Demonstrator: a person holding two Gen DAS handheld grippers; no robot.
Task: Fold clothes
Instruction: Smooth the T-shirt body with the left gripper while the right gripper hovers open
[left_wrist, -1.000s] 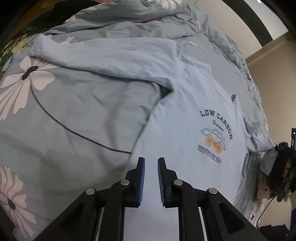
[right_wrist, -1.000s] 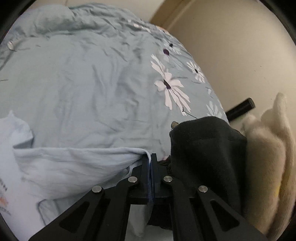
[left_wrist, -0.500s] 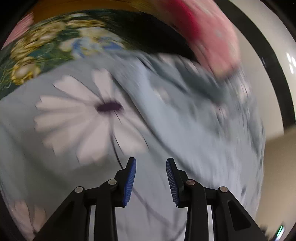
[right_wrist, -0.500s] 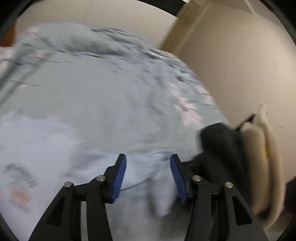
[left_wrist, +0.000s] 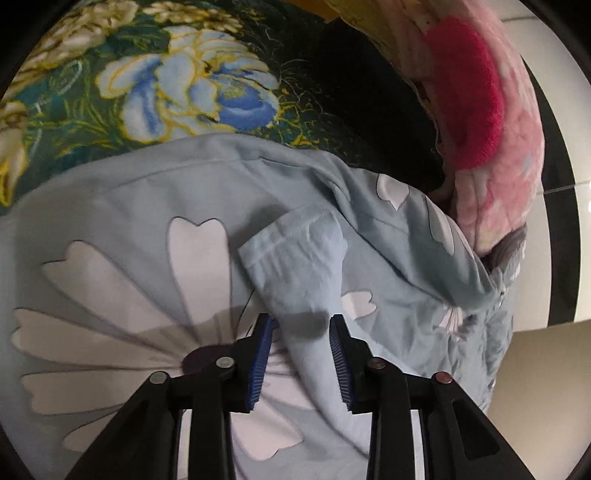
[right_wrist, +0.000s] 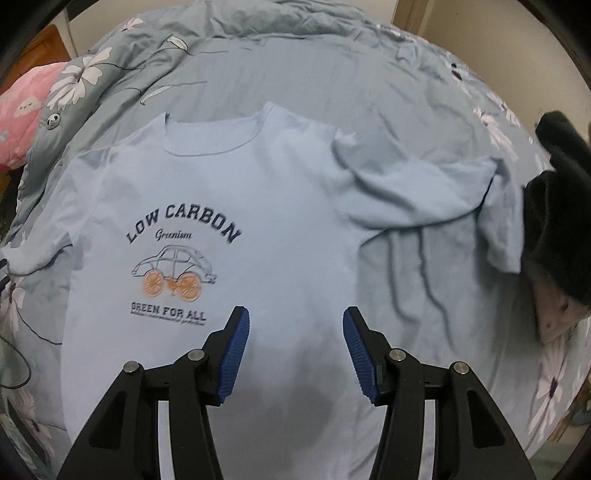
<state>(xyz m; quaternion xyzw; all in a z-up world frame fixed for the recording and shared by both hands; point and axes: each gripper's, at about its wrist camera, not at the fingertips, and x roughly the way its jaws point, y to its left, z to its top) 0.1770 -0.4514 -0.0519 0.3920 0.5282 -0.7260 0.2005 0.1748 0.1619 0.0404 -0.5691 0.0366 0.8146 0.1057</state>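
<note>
A light blue T-shirt (right_wrist: 280, 206) with a "LOW CARBON" car print lies face up on the bed, collar away from me. Its right sleeve (right_wrist: 424, 192) lies spread but rumpled beside a dark garment. My right gripper (right_wrist: 295, 347) is open and empty above the shirt's lower front. In the left wrist view my left gripper (left_wrist: 300, 354) is open, its blue pads either side of the shirt's left sleeve (left_wrist: 299, 266), whose hem points away; the jaws do not pinch it.
The bed has a grey-blue duvet with white daisies (left_wrist: 110, 295). A green floral blanket (left_wrist: 166, 85) and a pink fluffy blanket (left_wrist: 491, 122) lie beyond the left sleeve. A black garment (right_wrist: 554, 221) lies at the right. A pink pillow (right_wrist: 22, 110) is at the far left.
My right gripper let go of the right sleeve, opened and swung back over the shirt's front. My left gripper opened and moved from the shirt's body out to the left sleeve end.
</note>
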